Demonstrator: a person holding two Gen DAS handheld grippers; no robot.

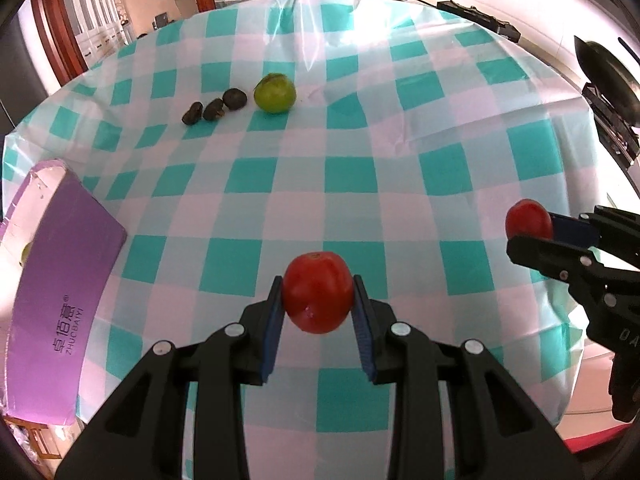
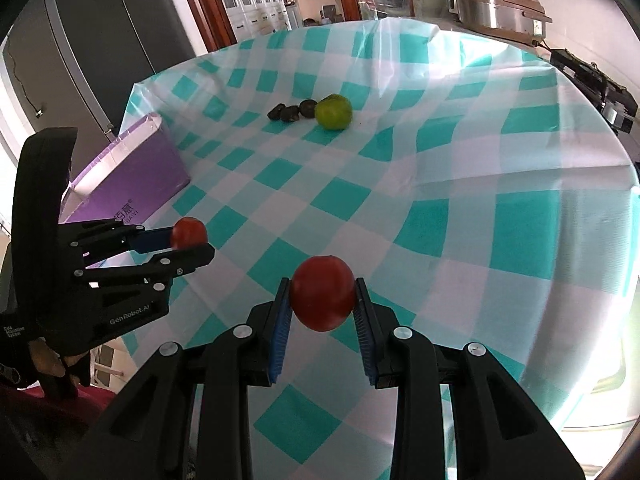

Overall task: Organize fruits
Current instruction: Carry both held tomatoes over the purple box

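Tomatoes filled both grippers. In the left wrist view, the left gripper (image 1: pixel 319 292) sat at the lower centre of the frame with its blue pads (image 1: pixel 273 328) pressed against the sides of a red tomato (image 1: pixel 318 292), held above the teal-and-white checked tablecloth (image 1: pixel 360 140). At the right edge of that same frame, the right gripper (image 1: pixel 532 228) reached in from the side, closed around a second red tomato (image 1: pixel 527 220). The right wrist view showed that second tomato at lower centre, pinched between the right gripper's own blue pads (image 2: pixel 280 328), while the left gripper and its tomato appeared at the middle left of the frame. A green fruit (image 1: pixel 275 93) rested on the cloth in the upper middle of the left wrist frame, with three small dark fruits (image 1: pixel 214 109) in a short row just to its left, the nearest of them close beside it. A purple box (image 1: pixel 60 300) occupied the lower left of that frame at the table's edge, printed with white lettering. A silver cooker (image 2: pixel 500 10) stood beyond the far edge of the table, in the upper right of the right wrist view.
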